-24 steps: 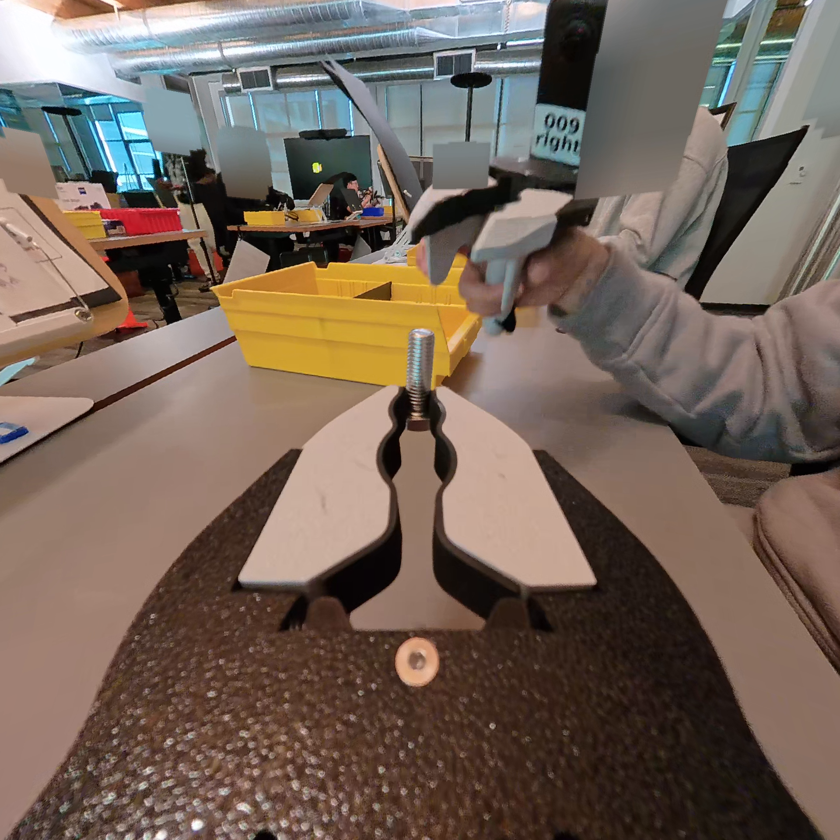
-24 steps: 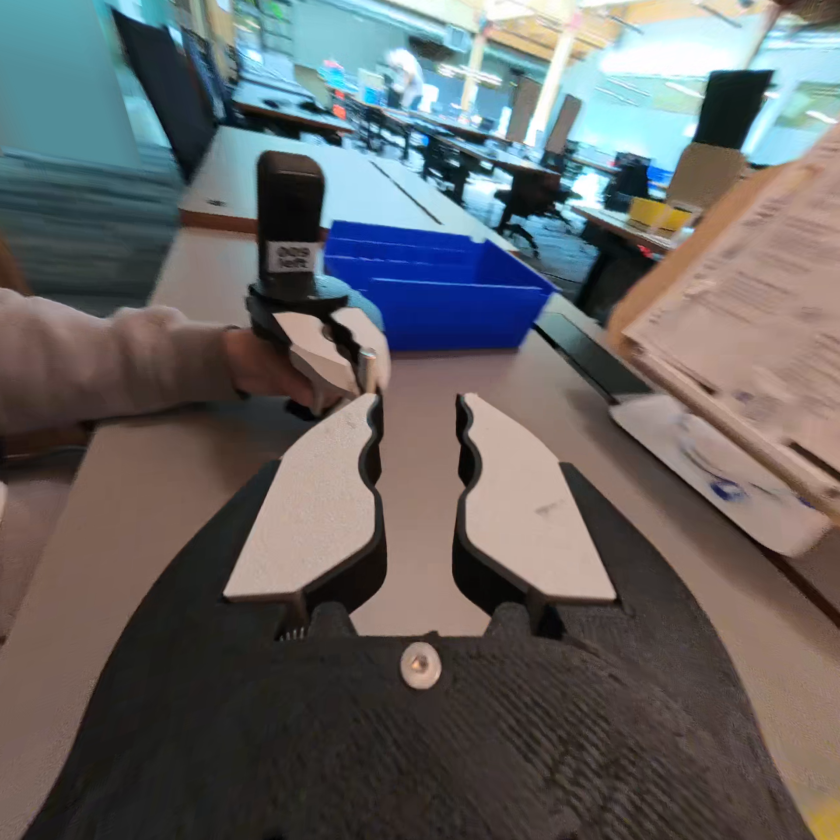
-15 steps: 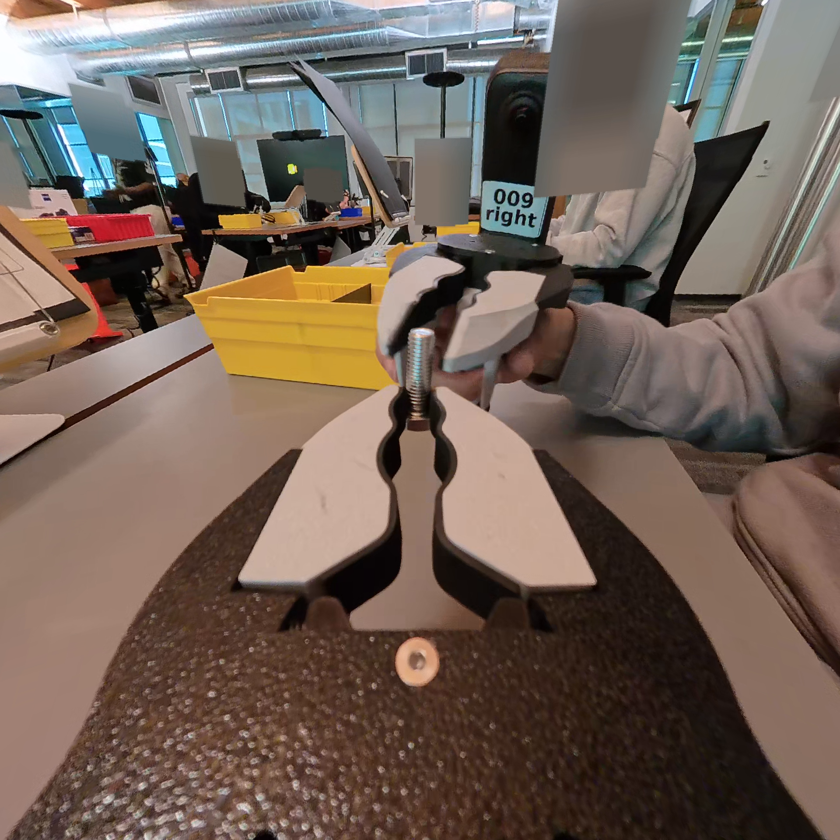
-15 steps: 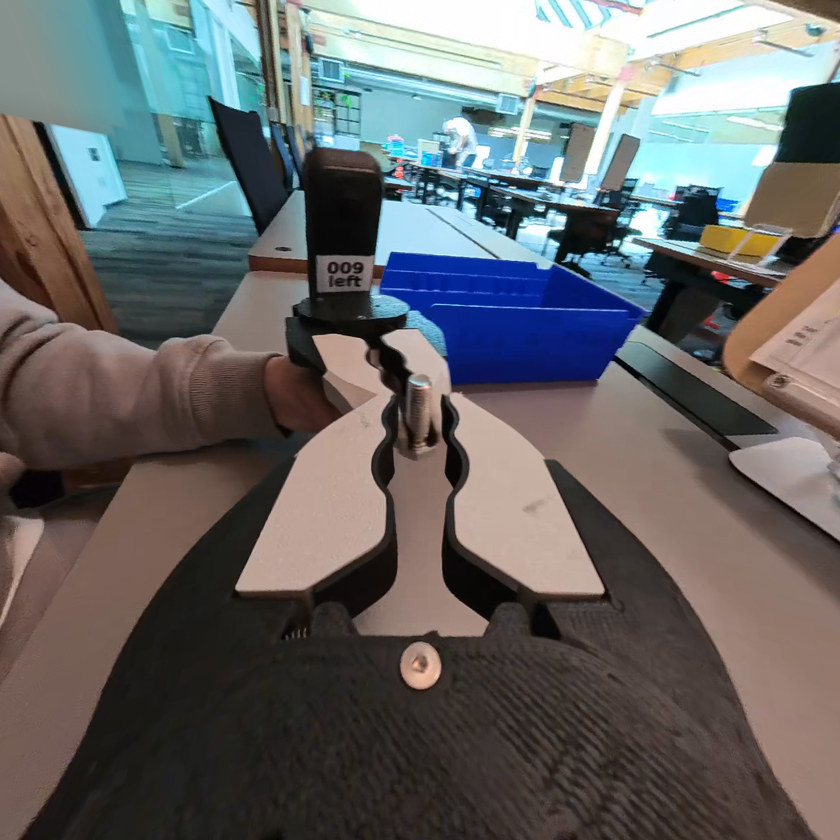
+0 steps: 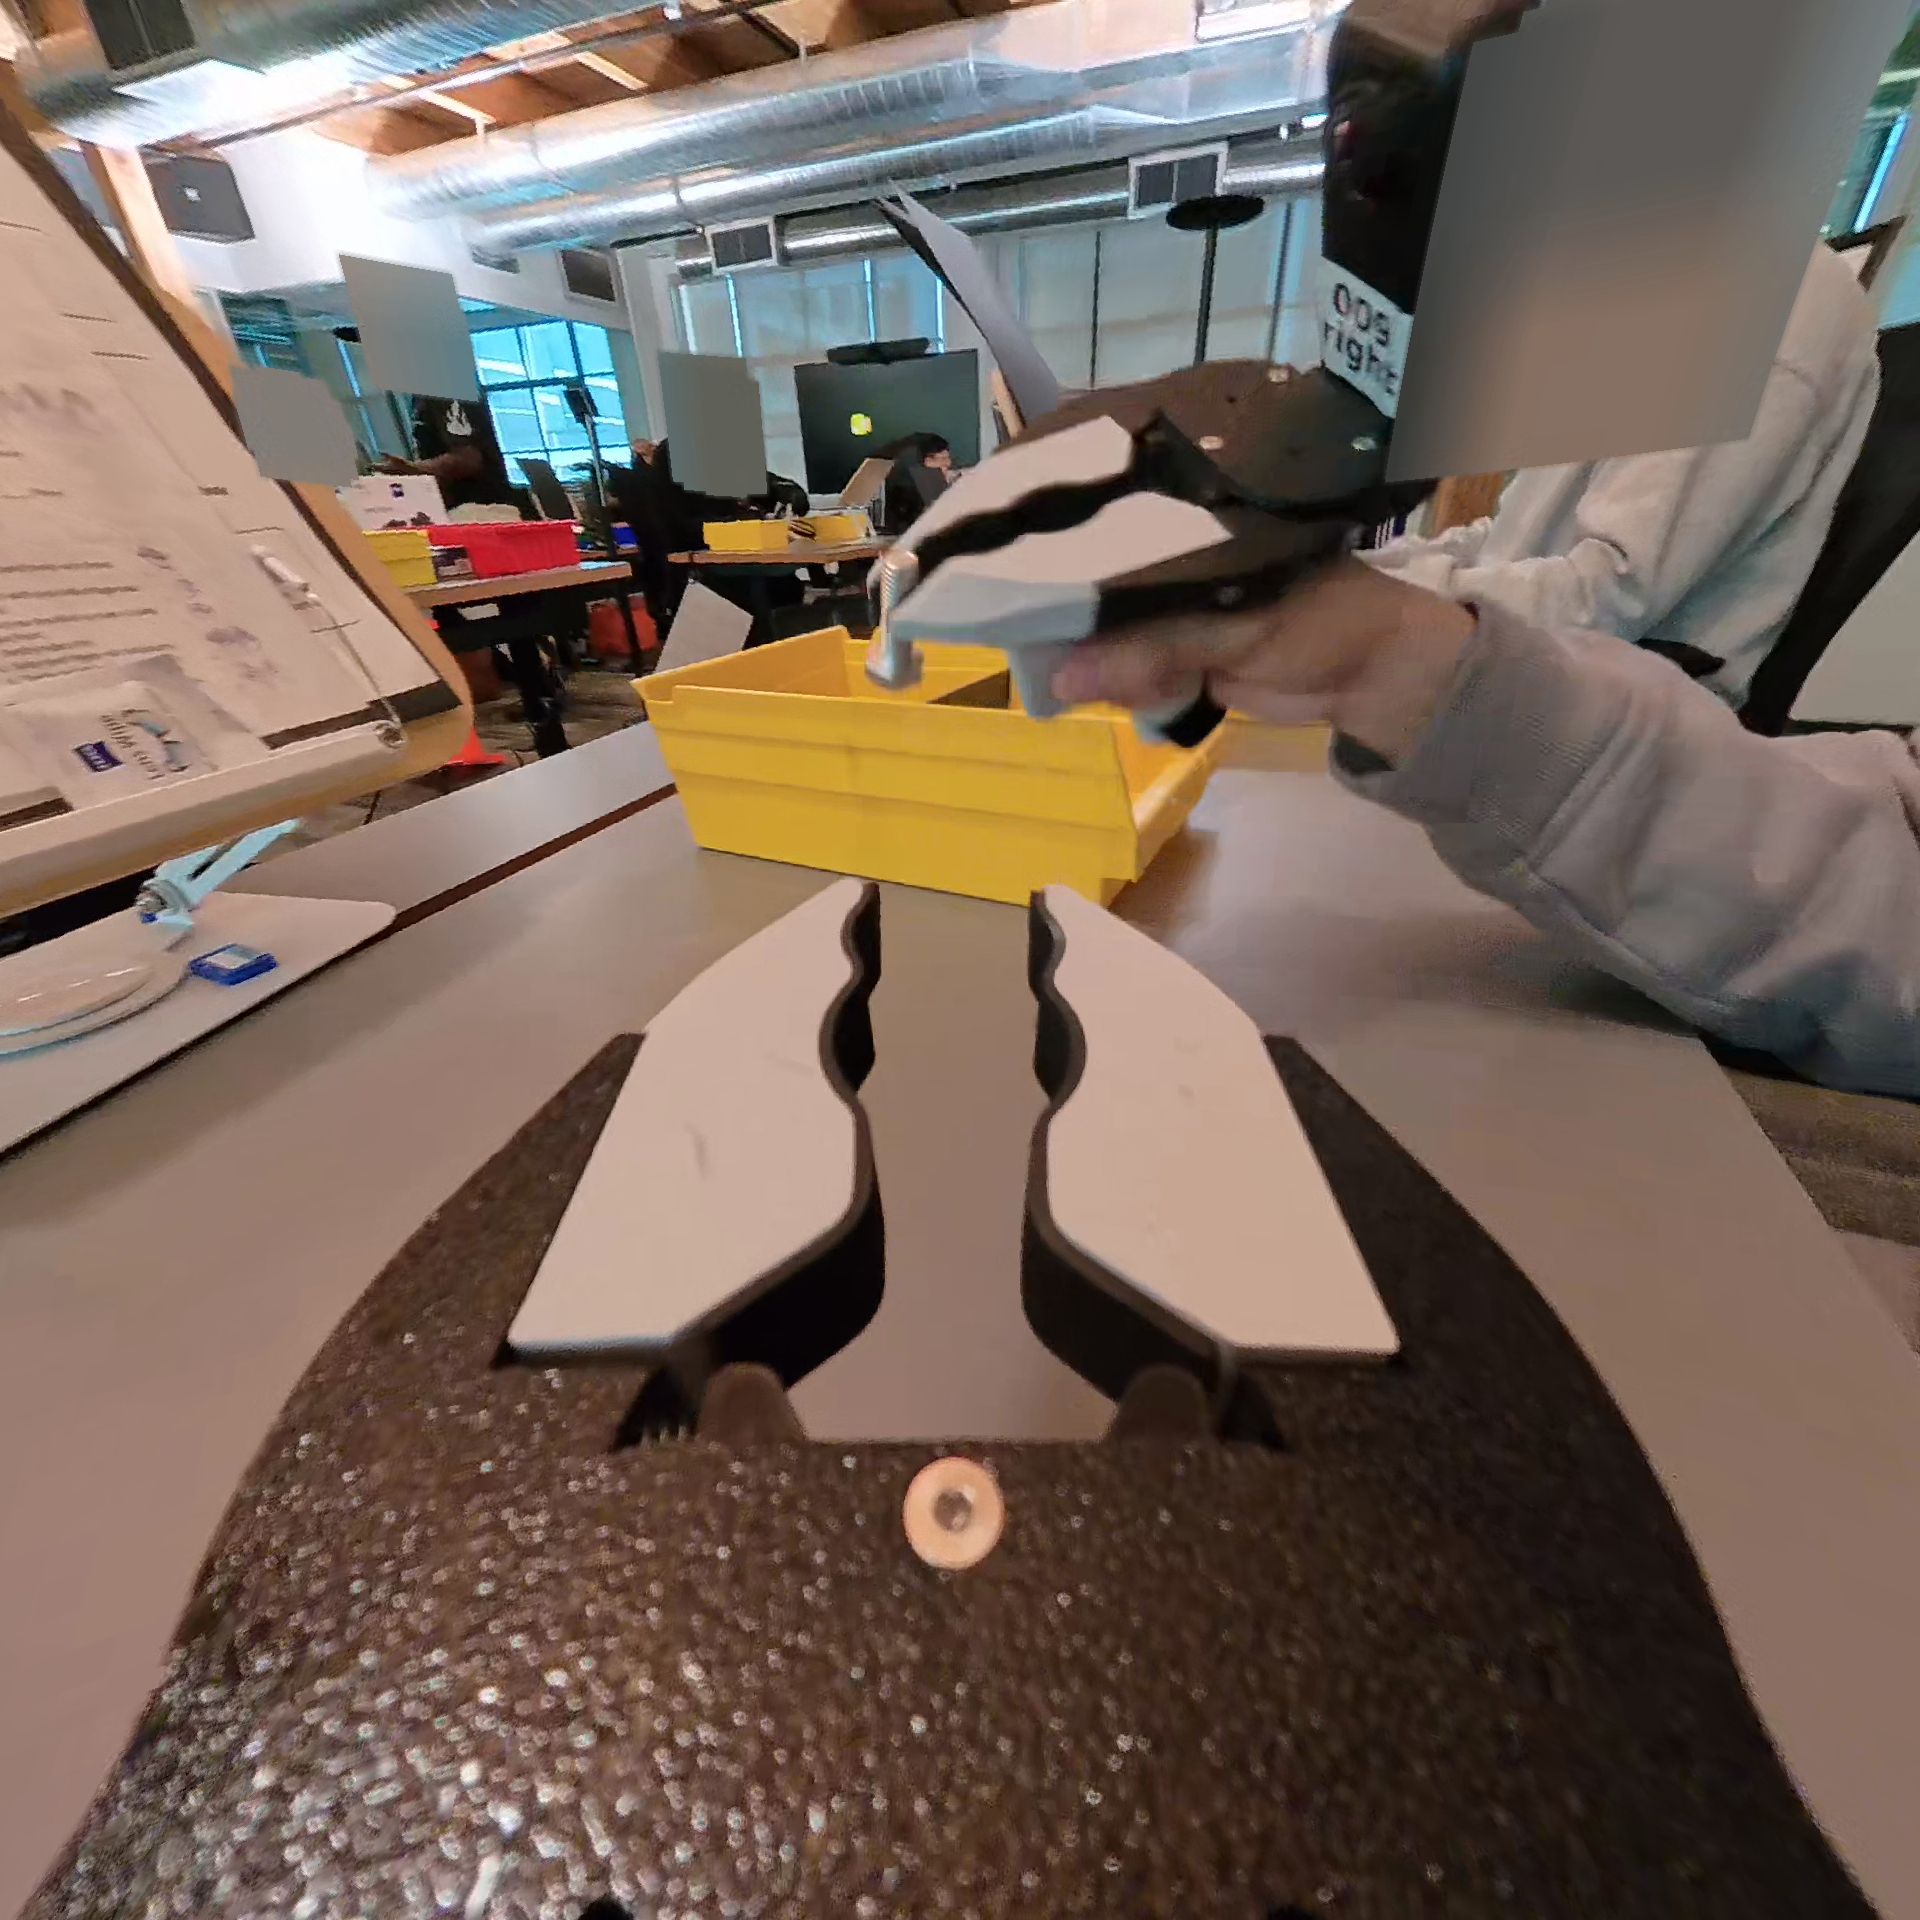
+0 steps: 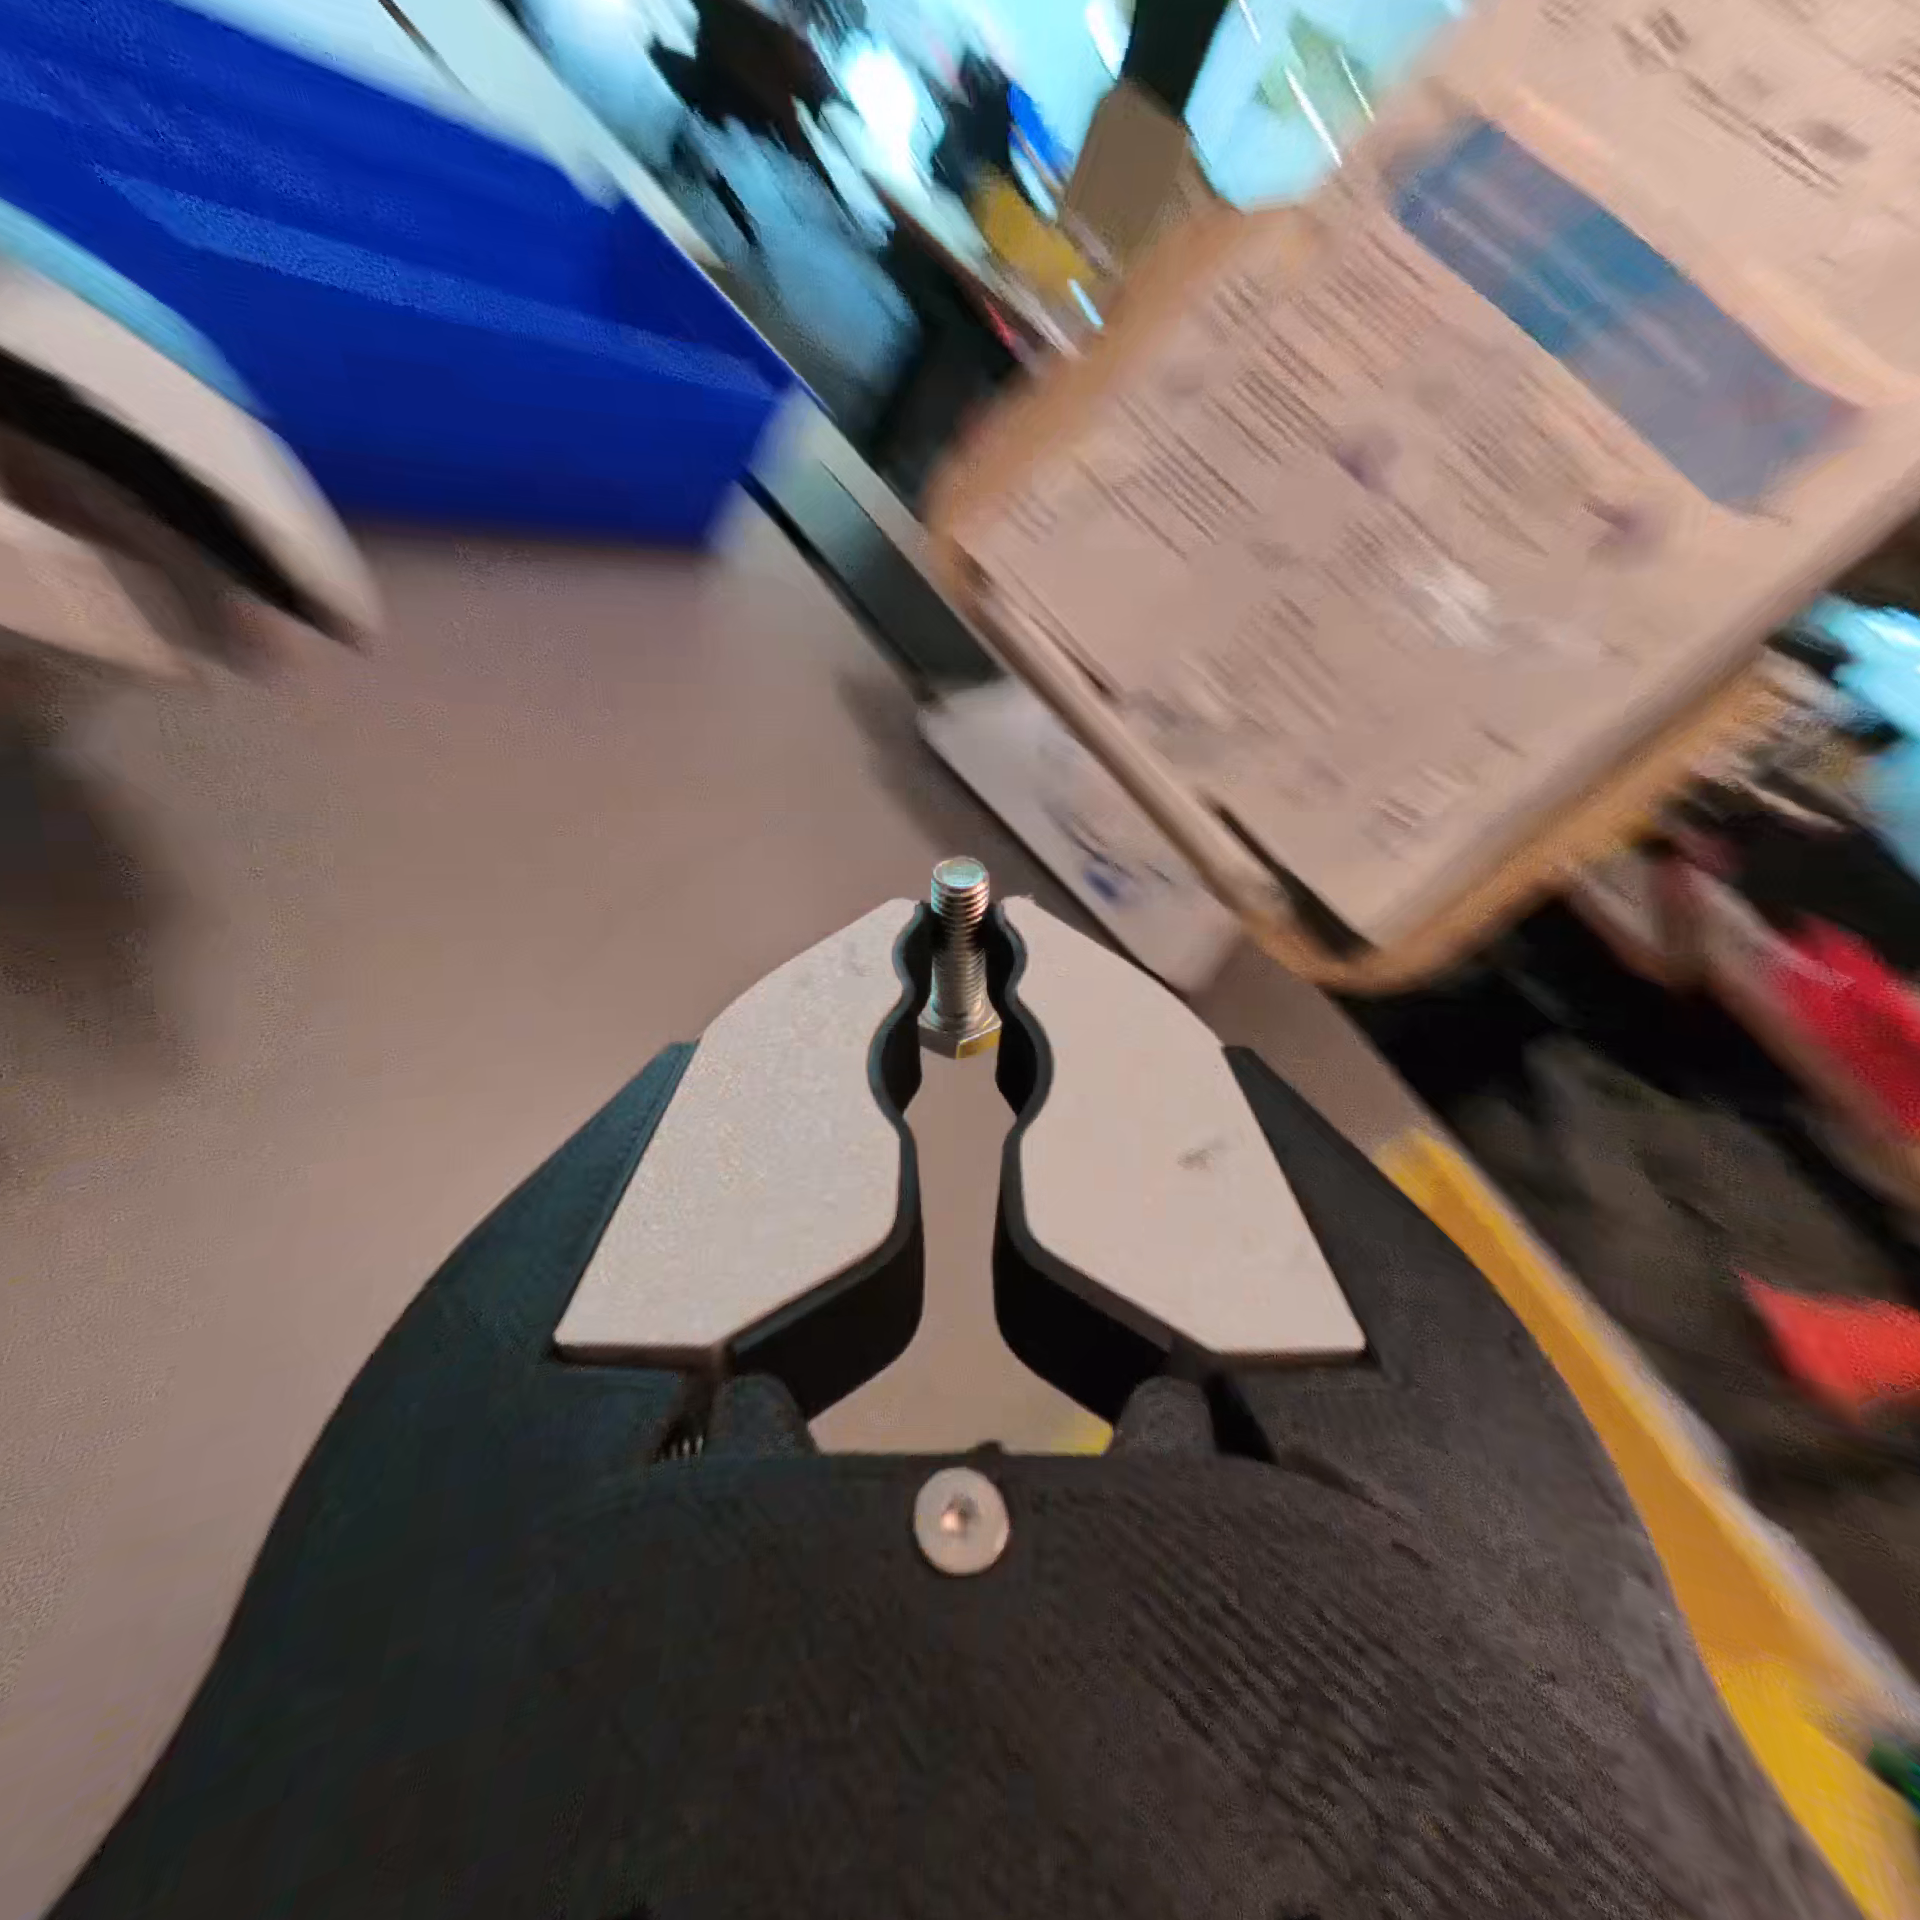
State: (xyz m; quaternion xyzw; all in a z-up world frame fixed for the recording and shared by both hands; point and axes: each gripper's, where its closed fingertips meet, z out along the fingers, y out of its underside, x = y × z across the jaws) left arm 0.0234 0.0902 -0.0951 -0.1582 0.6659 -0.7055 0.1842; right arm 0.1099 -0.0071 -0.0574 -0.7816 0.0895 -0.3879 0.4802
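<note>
- A slanted document stand (image 5: 177,582) with printed sheets sits at the far left of the grey table (image 5: 416,1039), its pale base plate just below. In the right wrist view it looms close to the right gripper's path, so a wide swing could clip it.
- The left gripper (image 5: 951,914) hovers low over the table with its jaws parted and nothing between them, only bare tabletop. If it drifts forward, its tips could nudge the yellow bin (image 5: 914,790) just ahead.
- The steel bolt (image 6: 958,961) is clamped in the right gripper (image 6: 961,925), threaded end poking past the fingertips and hex head back in the notch; both pads press on the shank. From the left wrist view the bolt (image 5: 896,623) hangs head-down above the bin's left compartment.
- The hold is on round thread near the tips only. My guess is that a jolt could let the bolt pivot or slide out, dropping outside the bin or into the wrong section.
- The right wrist view is heavily smeared, which suggests fast motion and adds to that risk.
- The person's hand (image 5: 1278,675) sits close over the bin's rim and could knock it.
</note>
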